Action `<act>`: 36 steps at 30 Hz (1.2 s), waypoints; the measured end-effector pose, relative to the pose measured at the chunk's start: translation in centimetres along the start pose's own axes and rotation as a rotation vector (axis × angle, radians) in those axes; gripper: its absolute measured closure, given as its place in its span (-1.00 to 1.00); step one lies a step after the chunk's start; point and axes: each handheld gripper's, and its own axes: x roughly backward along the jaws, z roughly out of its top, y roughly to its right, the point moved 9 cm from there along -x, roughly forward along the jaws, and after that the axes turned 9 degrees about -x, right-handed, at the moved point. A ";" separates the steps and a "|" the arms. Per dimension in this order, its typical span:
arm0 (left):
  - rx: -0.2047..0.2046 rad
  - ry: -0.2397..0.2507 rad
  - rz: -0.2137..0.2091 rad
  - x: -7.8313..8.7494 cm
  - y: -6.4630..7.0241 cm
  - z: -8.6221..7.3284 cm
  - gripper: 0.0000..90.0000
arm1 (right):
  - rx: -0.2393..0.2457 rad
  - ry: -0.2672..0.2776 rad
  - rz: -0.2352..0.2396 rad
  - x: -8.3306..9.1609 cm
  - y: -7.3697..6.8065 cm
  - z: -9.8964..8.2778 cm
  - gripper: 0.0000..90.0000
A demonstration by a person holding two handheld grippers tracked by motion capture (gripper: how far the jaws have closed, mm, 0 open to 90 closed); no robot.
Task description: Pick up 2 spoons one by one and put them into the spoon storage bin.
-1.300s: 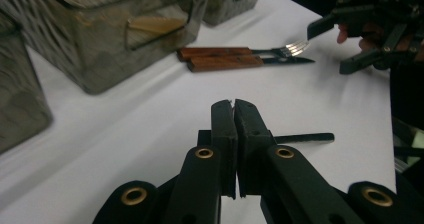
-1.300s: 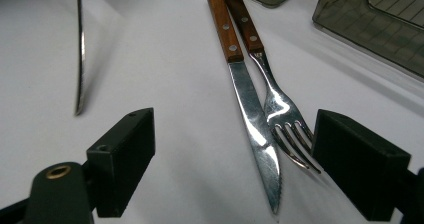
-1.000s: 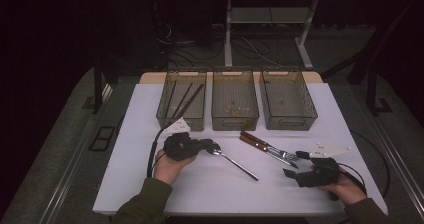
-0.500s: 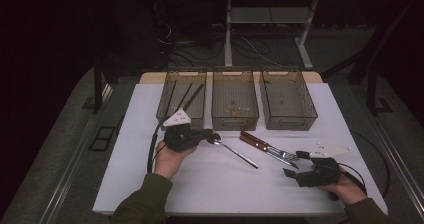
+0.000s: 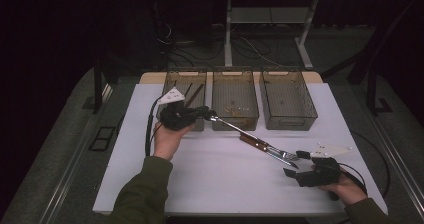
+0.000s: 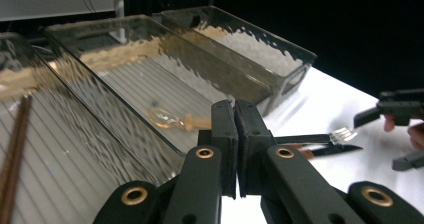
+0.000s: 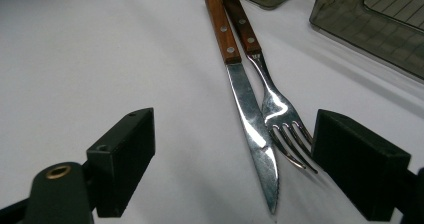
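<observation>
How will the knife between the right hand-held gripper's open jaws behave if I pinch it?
The knife looks stiff: steel blade, riveted wooden handle. It lies flat, so it probably won't roll. The polished blade may slip; the fork touching it would likely shift too.

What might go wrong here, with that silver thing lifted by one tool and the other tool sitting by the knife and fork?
1. The left gripper pinches the silver utensil only at its handle end, so it may swing or slip out near the middle tray.
2. The right gripper is open around a knife and fork that lie touching; closing could catch both, or push one aside.
</observation>
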 end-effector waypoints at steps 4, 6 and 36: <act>0.002 0.008 0.018 -0.2 -0.9 1.2 0.96 | 0.008 0.006 -0.002 0.0 0.1 0.1 -0.61; 0.003 0.008 0.033 -0.3 -1.5 1.8 0.96 | 0.008 0.006 -0.002 0.0 0.1 0.1 -0.61; -0.018 -0.188 0.145 -8.6 -6.2 1.5 0.96 | -0.002 0.026 0.008 0.2 0.0 0.2 -0.61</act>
